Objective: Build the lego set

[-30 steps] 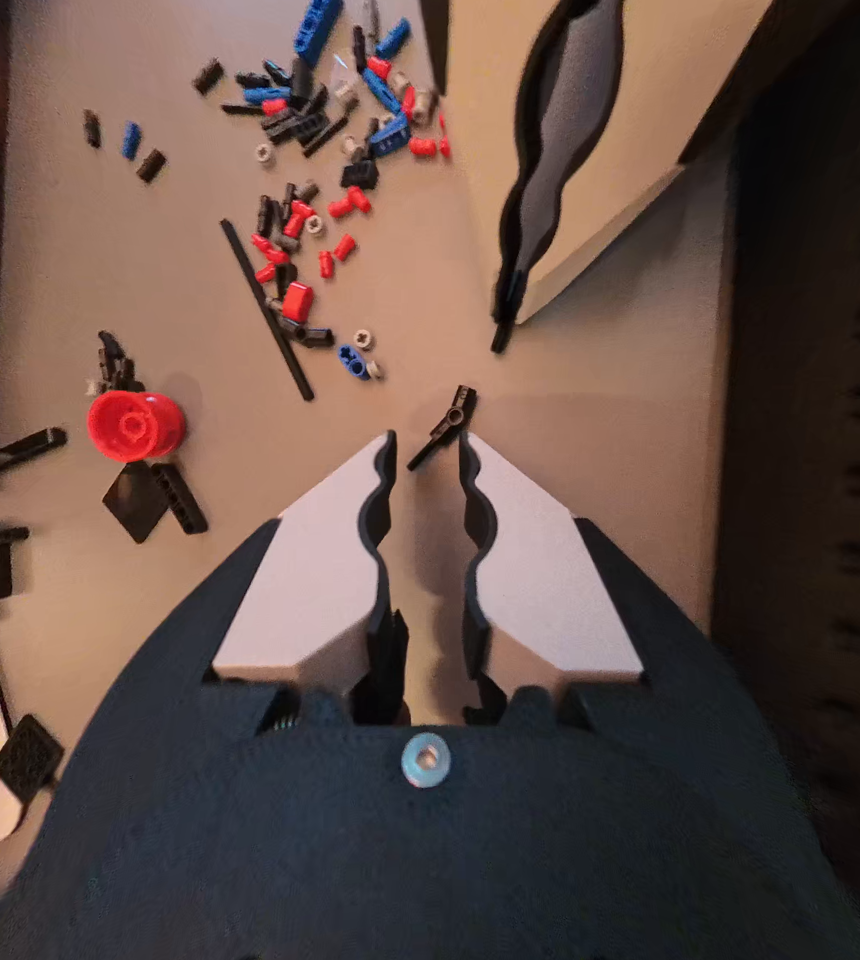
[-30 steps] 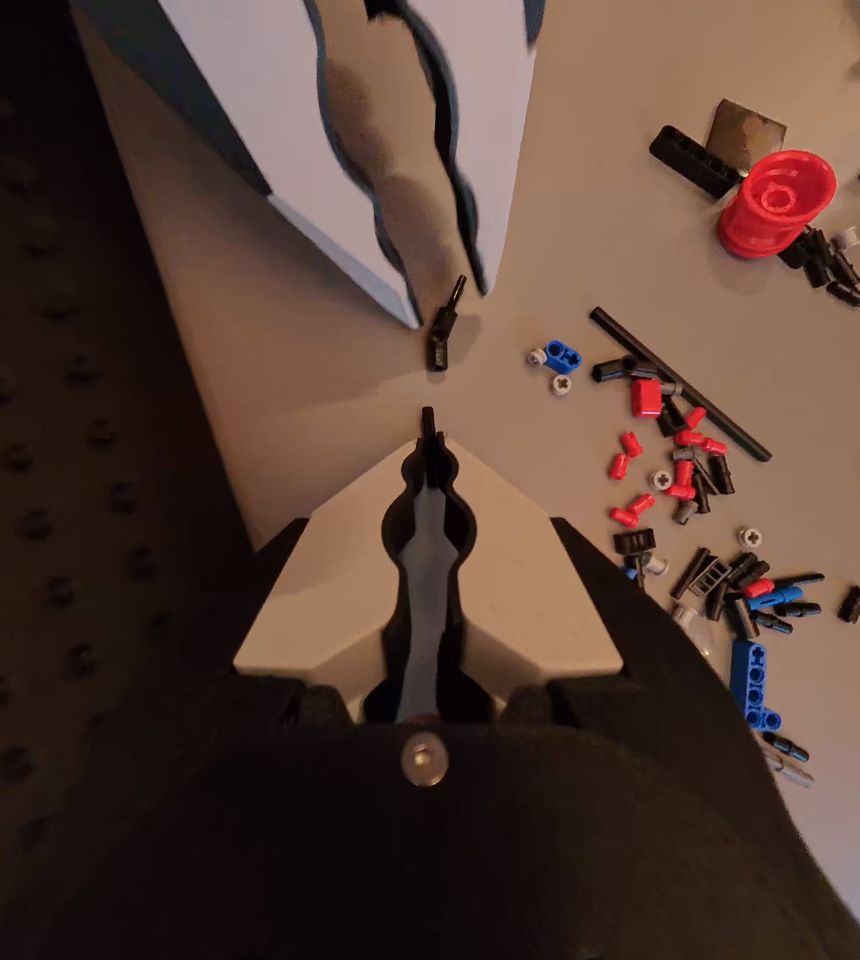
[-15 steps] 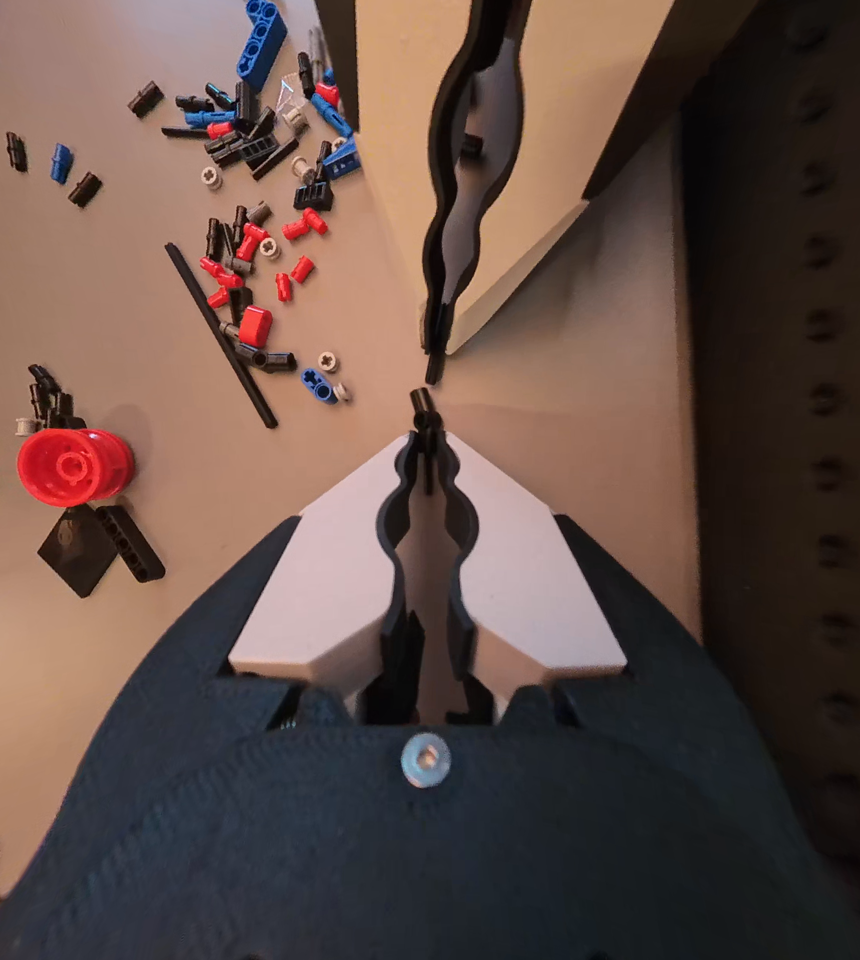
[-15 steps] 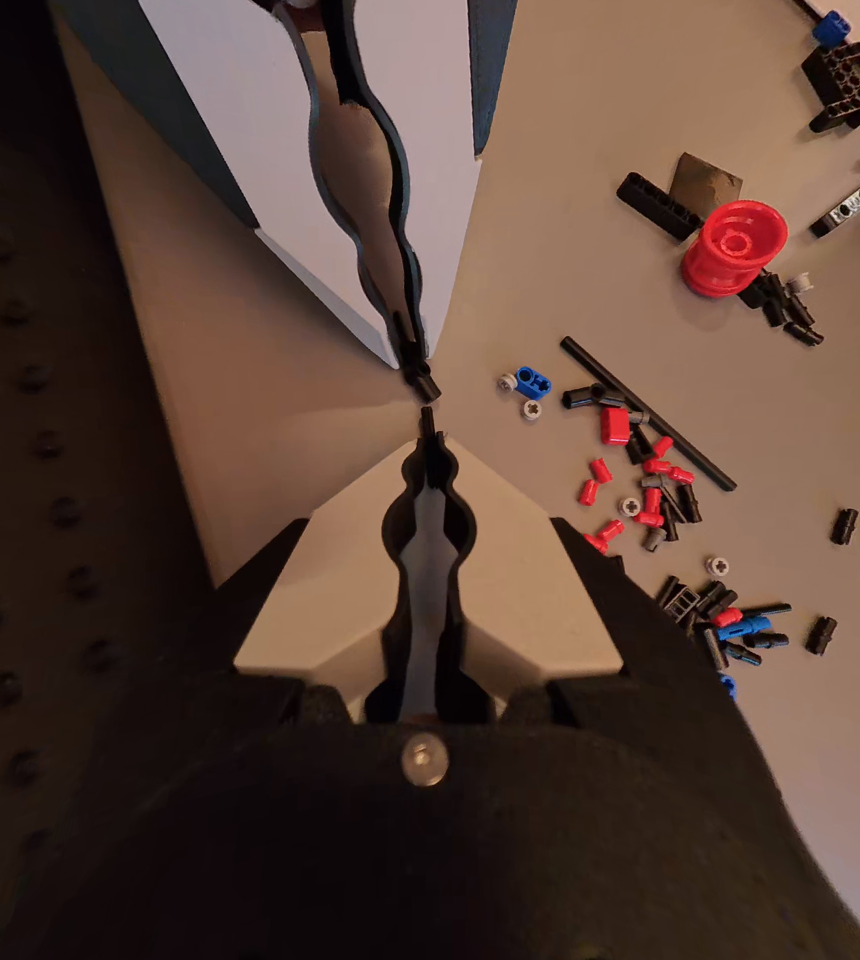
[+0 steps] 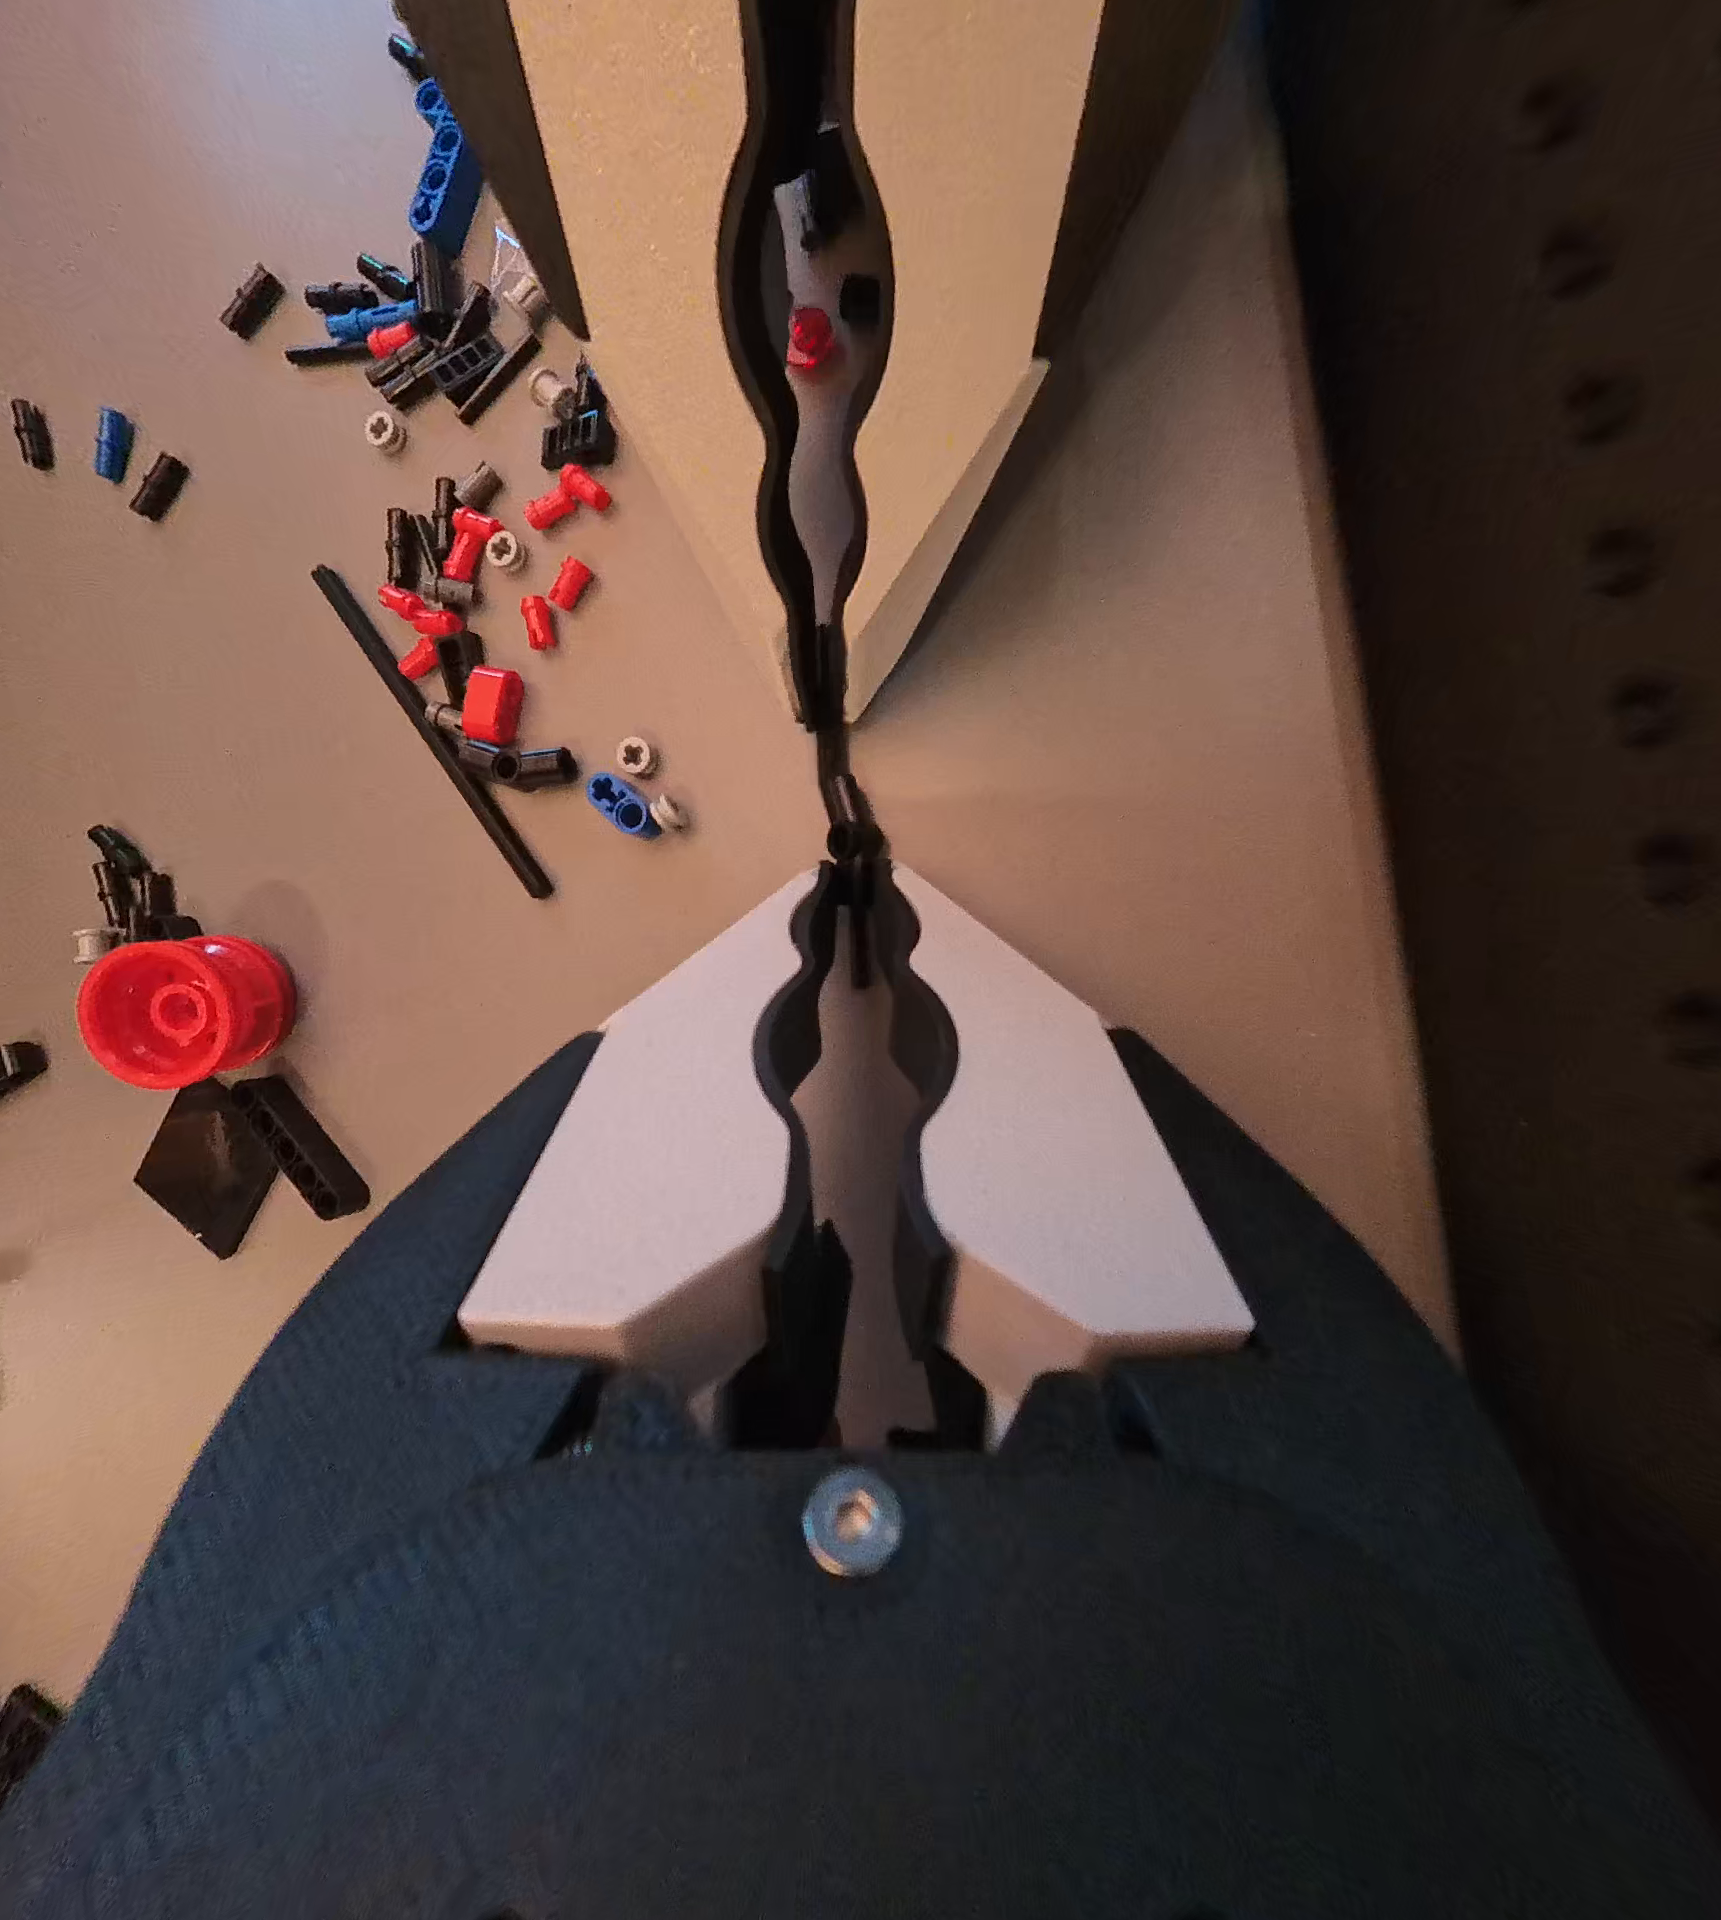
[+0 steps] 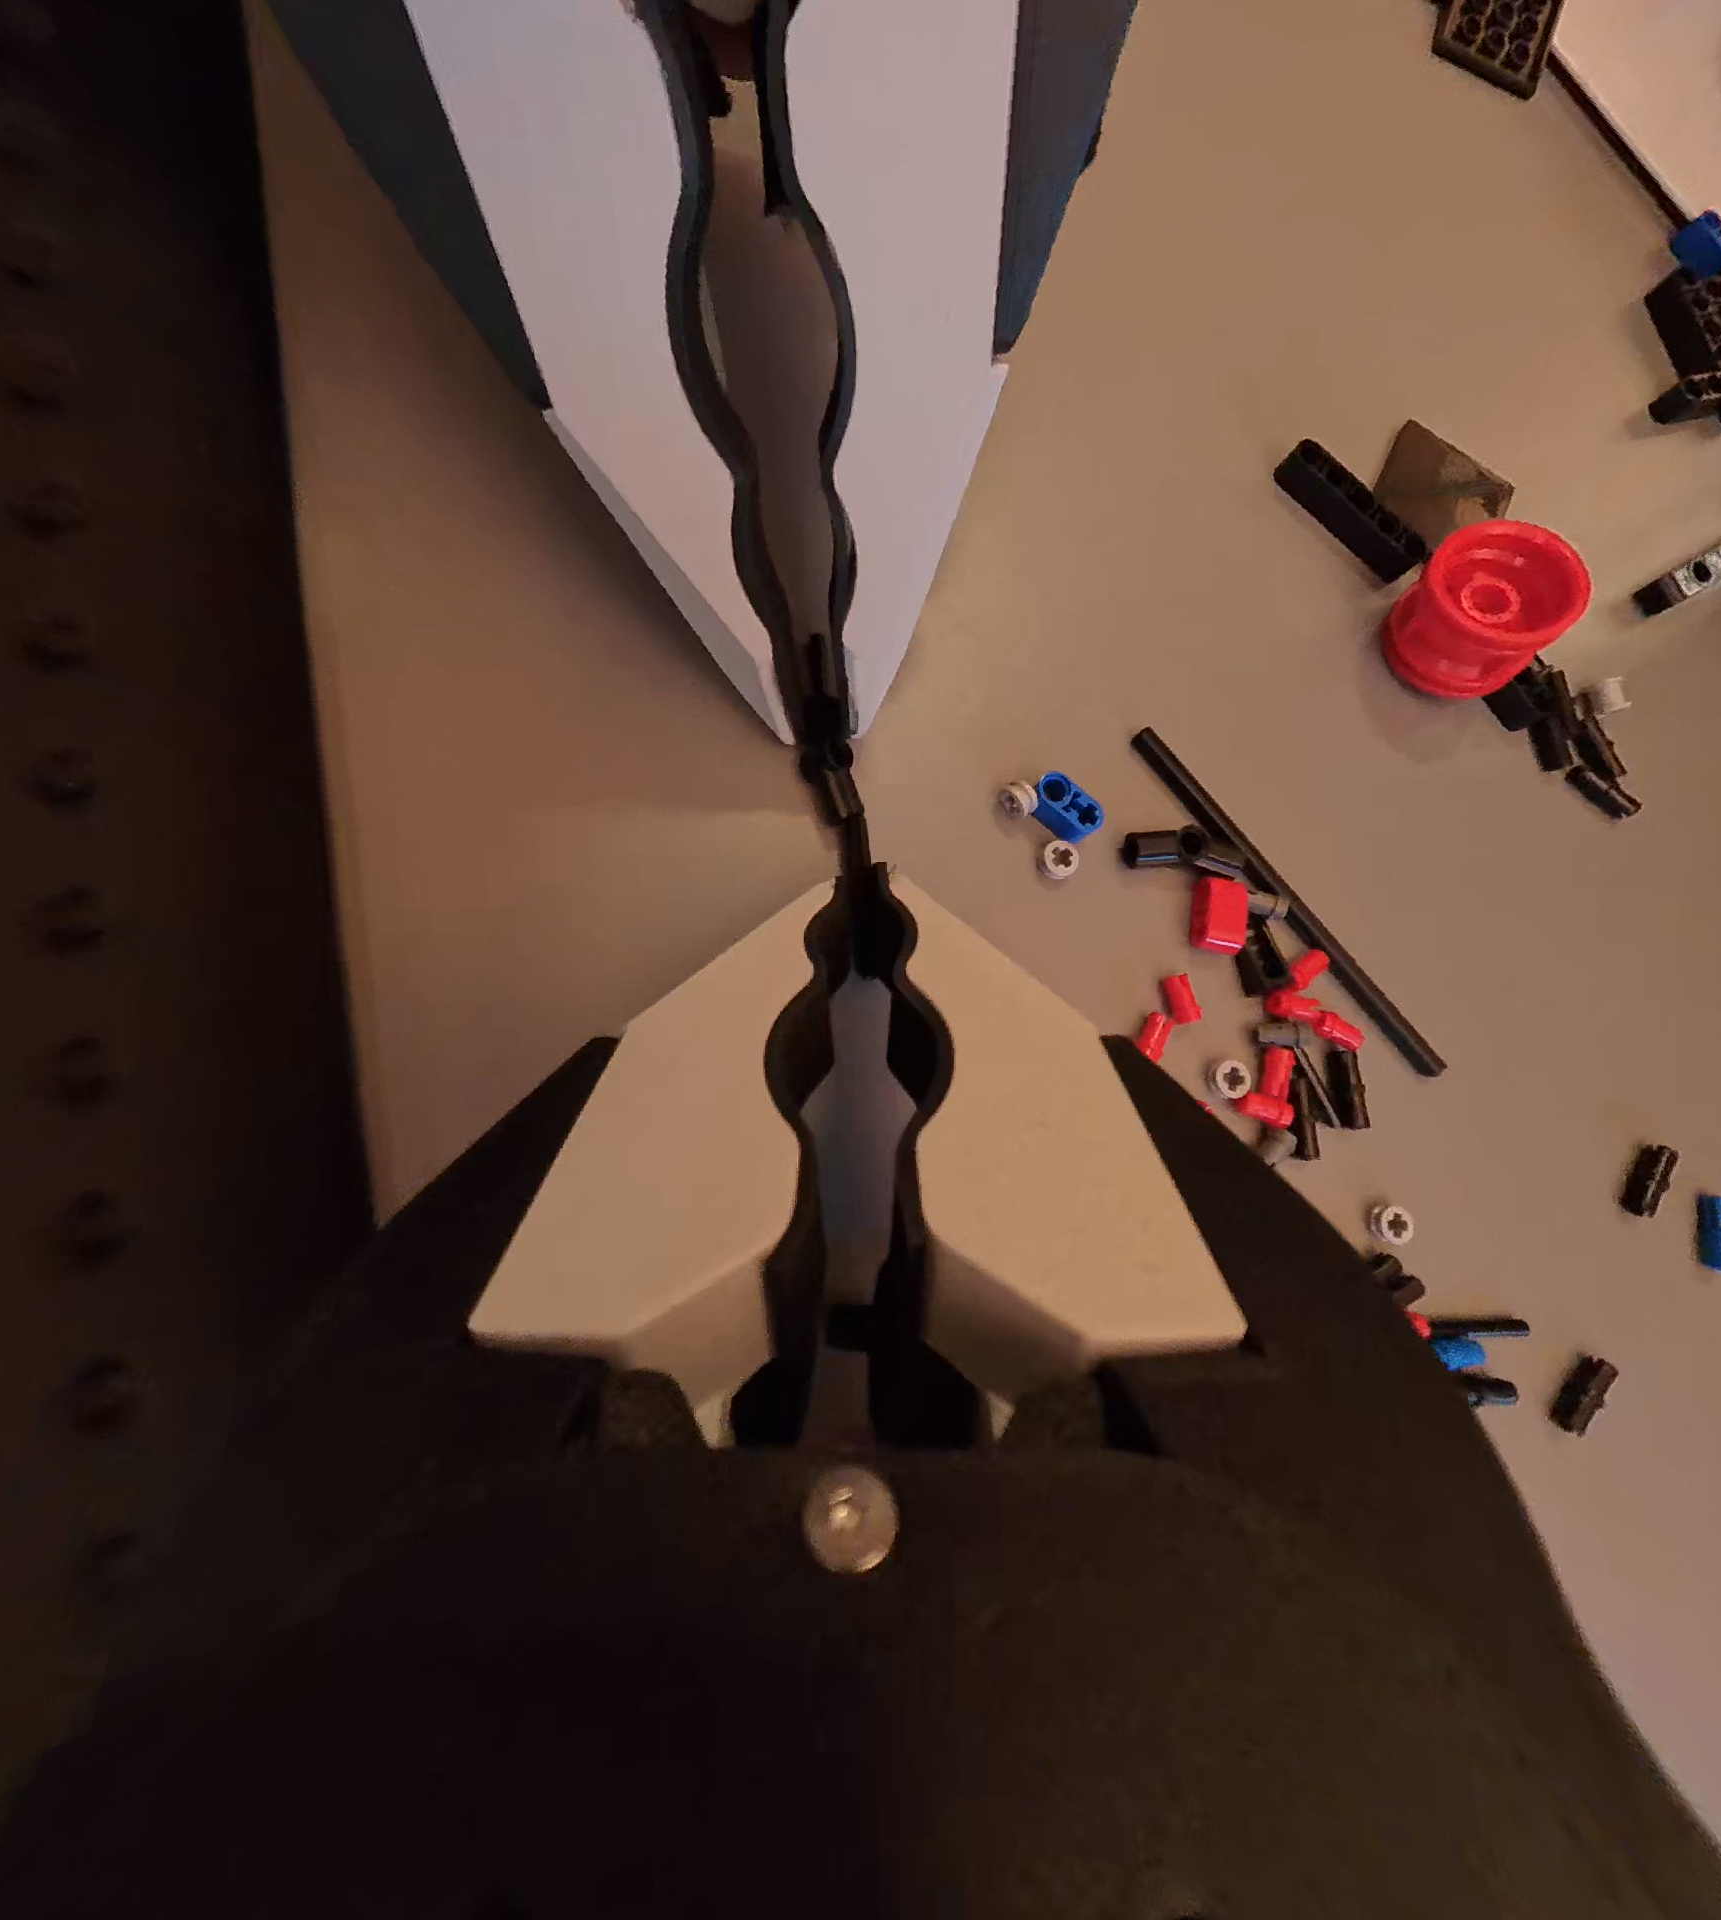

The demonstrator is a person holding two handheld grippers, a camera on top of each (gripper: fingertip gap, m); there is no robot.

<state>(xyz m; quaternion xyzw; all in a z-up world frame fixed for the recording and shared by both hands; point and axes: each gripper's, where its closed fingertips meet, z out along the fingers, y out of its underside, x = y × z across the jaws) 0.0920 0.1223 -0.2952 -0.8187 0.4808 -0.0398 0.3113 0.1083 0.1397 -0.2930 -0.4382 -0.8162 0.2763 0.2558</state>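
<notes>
My left gripper (image 5: pixel 851 883) is shut on a small black connector (image 5: pixel 848 821) that sticks out past its tips, held above the beige table. My right gripper (image 6: pixel 861 894) is shut on a thin black pin (image 6: pixel 856 842). The two grippers face each other tip to tip, and the pin's end meets the connector (image 6: pixel 830 774). The right gripper (image 5: pixel 820 696) comes in from the top of the left wrist view. The left gripper (image 6: pixel 820 707) comes in from the top of the right wrist view. Whether the pin is seated in the connector is hidden.
A red wheel hub (image 5: pixel 181 1008) lies beside a black beam (image 5: pixel 300 1143). A long black axle (image 5: pixel 430 732) and several small red, blue and black pieces (image 5: pixel 482 582) are scattered nearby. A dark studded surface (image 5: pixel 1614 727) borders the table's edge. The red wheel hub (image 5: pixel 181 1008) is about 15 cm from both grippers' fingertips. It is also in sight in the right wrist view (image 6: pixel 1488 600).
My left gripper closed on the black connector, which lay between its open fingers, and lifted it. Both grippers moved together until the pin touched the connector.
</notes>
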